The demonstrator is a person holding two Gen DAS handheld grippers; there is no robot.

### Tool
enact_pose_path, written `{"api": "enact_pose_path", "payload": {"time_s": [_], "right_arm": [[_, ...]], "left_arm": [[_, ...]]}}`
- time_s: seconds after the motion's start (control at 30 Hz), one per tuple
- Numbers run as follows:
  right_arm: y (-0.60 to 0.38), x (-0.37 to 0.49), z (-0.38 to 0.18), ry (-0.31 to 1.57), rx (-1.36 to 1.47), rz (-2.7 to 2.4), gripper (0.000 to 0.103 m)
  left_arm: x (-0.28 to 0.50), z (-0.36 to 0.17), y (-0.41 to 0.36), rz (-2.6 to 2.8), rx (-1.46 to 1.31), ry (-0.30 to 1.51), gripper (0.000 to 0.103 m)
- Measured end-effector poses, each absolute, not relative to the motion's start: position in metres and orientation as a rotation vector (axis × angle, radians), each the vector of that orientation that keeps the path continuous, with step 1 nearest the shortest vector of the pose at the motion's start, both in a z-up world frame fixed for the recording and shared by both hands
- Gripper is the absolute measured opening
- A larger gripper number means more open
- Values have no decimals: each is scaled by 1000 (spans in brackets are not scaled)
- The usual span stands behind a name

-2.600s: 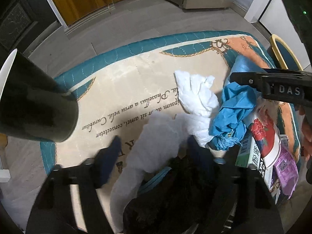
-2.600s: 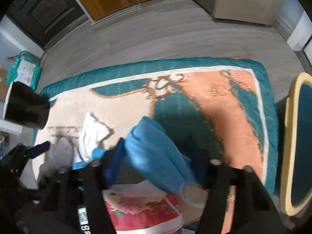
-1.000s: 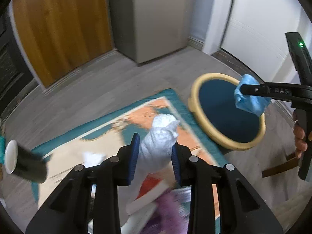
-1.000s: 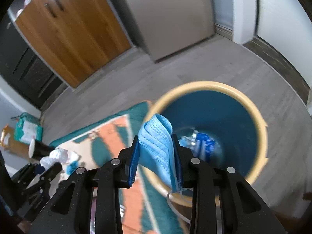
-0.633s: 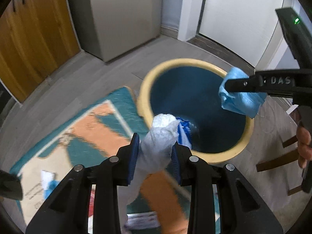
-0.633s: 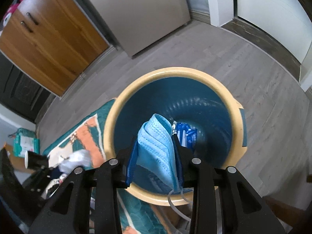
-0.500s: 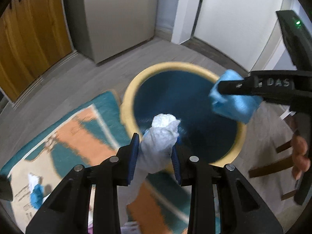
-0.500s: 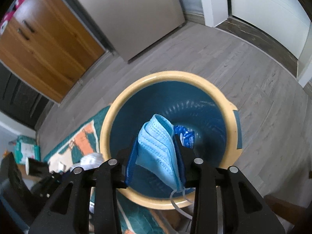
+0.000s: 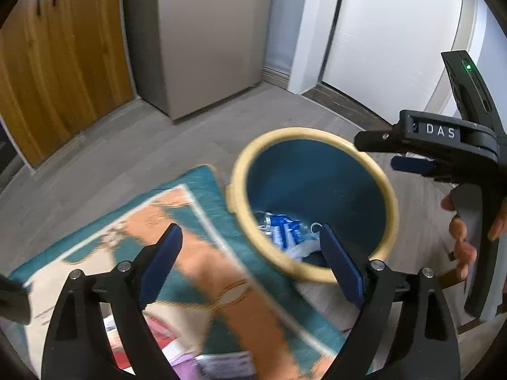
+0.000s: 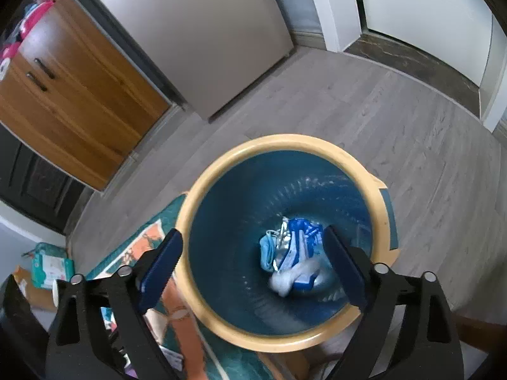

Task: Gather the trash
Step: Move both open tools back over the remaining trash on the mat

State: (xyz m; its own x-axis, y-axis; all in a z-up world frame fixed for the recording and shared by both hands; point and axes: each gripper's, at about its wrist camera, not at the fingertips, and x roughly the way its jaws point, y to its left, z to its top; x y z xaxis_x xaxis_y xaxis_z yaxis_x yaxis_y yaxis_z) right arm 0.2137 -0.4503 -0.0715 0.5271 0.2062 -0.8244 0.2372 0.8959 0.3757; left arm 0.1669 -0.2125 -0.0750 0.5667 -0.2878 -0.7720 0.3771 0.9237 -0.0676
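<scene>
A blue trash bin with a cream rim [image 9: 332,277] [image 10: 279,337] stands on the wood floor beside the rug. At its bottom lie a white crumpled tissue [image 10: 293,277], a light blue face mask [image 10: 267,251] and blue wrappers [image 9: 283,228]. My left gripper [image 9: 248,261] is open and empty, above the bin's near rim. My right gripper [image 10: 252,264] is open and empty, straight above the bin's mouth; it shows from the side in the left wrist view [image 9: 380,150].
A patterned teal and orange rug [image 9: 177,262] lies left of the bin, with packets [image 9: 221,361] on its near edge. A grey cabinet [image 9: 202,41], wooden doors [image 10: 73,95] and a white door [image 9: 393,41] stand behind. A green pack [image 10: 47,262] lies far left.
Both grippers have opened over the bin. The white tissue and the blue mask have dropped out of them and now lie at the bin's bottom.
</scene>
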Motion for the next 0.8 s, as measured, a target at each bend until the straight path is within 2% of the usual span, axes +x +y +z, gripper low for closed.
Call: {"api": "enact_pose_path", "payload": {"time_s": [0.27,0.43,0.8], "right_arm": [[-404,201,-52,1018,428,48,95],[-357,187,-43,1035,393,118,96],[-252,157,-69,1196,451,238,96]], "left_arm": [[129,-26,-143,-265,92,827,95],[107,-3,-91,-176,78,798,96],[57,-17,36,60,-18,865,96]]}}
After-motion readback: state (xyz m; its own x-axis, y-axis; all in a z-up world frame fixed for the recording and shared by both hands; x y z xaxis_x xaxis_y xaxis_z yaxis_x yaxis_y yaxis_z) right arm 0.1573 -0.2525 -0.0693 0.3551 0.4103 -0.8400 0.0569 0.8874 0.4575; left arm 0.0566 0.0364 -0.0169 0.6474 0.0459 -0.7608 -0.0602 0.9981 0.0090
